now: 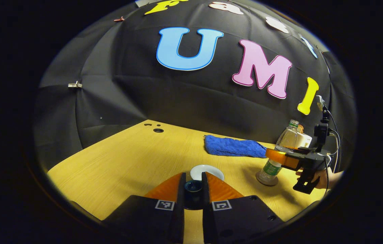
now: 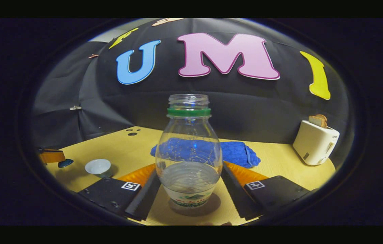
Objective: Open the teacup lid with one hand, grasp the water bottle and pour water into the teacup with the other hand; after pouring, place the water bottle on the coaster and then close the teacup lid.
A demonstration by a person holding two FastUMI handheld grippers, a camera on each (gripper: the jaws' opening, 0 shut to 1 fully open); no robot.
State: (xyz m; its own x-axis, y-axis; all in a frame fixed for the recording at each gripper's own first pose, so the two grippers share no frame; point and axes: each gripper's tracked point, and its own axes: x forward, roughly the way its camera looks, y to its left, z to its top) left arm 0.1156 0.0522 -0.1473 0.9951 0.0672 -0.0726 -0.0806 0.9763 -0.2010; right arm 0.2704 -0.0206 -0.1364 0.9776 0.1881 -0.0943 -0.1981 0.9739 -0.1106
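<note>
In the left gripper view my left gripper [image 1: 193, 176] is shut on a small dark teacup lid [image 1: 193, 188], held just in front of the open white teacup [image 1: 207, 171]. To the right, the uncapped water bottle [image 1: 279, 152] stands on a round coaster [image 1: 267, 180], with my right gripper [image 1: 281, 158] around its middle and a hand behind it. In the right gripper view the bottle [image 2: 188, 135], partly filled, sits upright between the fingers of my right gripper [image 2: 190, 169], which press on its sides. At far left there, the teacup [image 2: 98, 166] sits uncovered beside the lid [image 2: 65, 163].
A folded blue cloth [image 1: 233, 146] lies at the back of the wooden table [image 1: 127, 159], behind the bottle. A white toaster [image 2: 315, 142] with toast in it stands at the back right. Small holes [image 1: 157, 129] mark the table's far left corner.
</note>
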